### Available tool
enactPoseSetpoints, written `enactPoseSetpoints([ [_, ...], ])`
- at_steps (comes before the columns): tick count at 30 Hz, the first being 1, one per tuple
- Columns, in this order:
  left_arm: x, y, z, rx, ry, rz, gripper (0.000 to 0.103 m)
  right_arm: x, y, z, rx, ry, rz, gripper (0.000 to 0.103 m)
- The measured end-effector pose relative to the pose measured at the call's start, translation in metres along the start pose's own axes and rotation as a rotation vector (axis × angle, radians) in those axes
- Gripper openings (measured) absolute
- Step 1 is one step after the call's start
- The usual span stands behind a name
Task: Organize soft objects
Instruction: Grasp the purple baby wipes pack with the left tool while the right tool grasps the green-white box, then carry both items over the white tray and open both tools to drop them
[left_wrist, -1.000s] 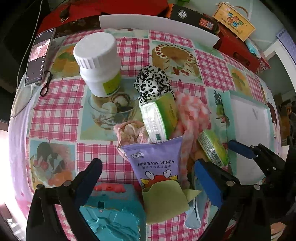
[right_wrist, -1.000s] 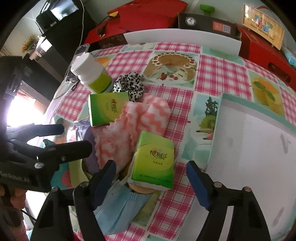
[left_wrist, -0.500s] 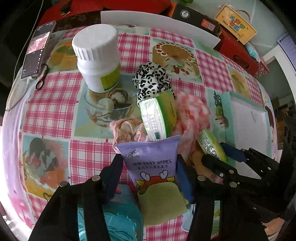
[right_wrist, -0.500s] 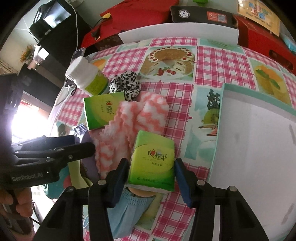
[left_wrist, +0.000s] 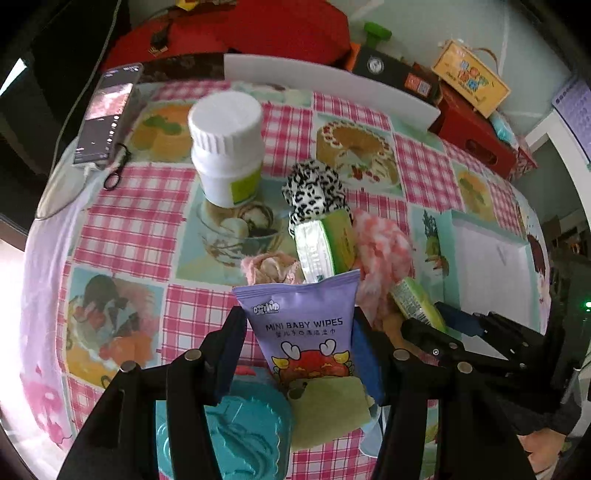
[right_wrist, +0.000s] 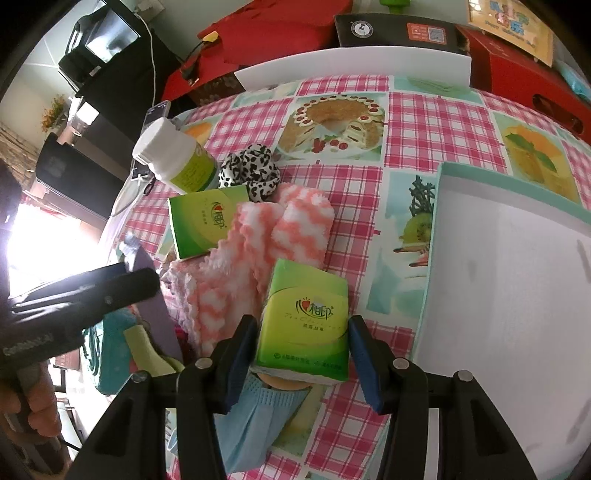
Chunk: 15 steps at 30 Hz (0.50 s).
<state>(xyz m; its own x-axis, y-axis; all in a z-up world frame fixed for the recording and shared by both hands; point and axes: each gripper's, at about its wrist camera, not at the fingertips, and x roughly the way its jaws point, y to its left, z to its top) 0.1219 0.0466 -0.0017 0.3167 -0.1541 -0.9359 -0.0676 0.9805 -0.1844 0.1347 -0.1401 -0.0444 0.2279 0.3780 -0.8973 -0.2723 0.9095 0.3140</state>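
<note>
My left gripper (left_wrist: 299, 354) is shut on a purple baby wipes pack (left_wrist: 306, 325), its pads pressing both sides; the pack stands upright, slightly raised above a green cloth (left_wrist: 325, 410). A green tissue pack (right_wrist: 306, 325) is held the same way by my right gripper (right_wrist: 303, 354), which is shut on it over a blue face mask (right_wrist: 258, 413). Behind lie pink-and-white fuzzy socks (right_wrist: 258, 251), a second green tissue pack (right_wrist: 207, 221), a leopard scrunchie (left_wrist: 314, 188) and a pink scrunchie (left_wrist: 269, 266). The left gripper (right_wrist: 110, 291) shows at the left of the right wrist view.
A white bottle (left_wrist: 227, 147) stands at the back left on the checked tablecloth. A white tray with a teal rim (right_wrist: 439, 236) lies to the right. A teal moulded item (left_wrist: 240, 435) sits under the left fingers. A phone (left_wrist: 107, 118) lies far left; boxes line the back.
Both grippers have shut from wide open onto their packs. The left one has risen a little with the wipes pack; the right one has stayed in place.
</note>
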Motion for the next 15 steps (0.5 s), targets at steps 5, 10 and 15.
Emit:
enactPoseSetpoints([
  [5,-0.014,-0.001,-0.002,-0.017,-0.053,0.002,0.057,-0.005,-0.001,0.0,-0.001,-0.012,0.001,0.053],
  [10,-0.025,-0.005,-0.004,-0.027,-0.096,0.0,0.057,-0.014,-0.003,0.001,0.002,-0.033,0.006,0.052],
  [15,-0.036,-0.011,-0.005,-0.029,-0.135,0.005,0.057,-0.026,-0.003,0.002,-0.001,-0.062,0.01,0.052],
])
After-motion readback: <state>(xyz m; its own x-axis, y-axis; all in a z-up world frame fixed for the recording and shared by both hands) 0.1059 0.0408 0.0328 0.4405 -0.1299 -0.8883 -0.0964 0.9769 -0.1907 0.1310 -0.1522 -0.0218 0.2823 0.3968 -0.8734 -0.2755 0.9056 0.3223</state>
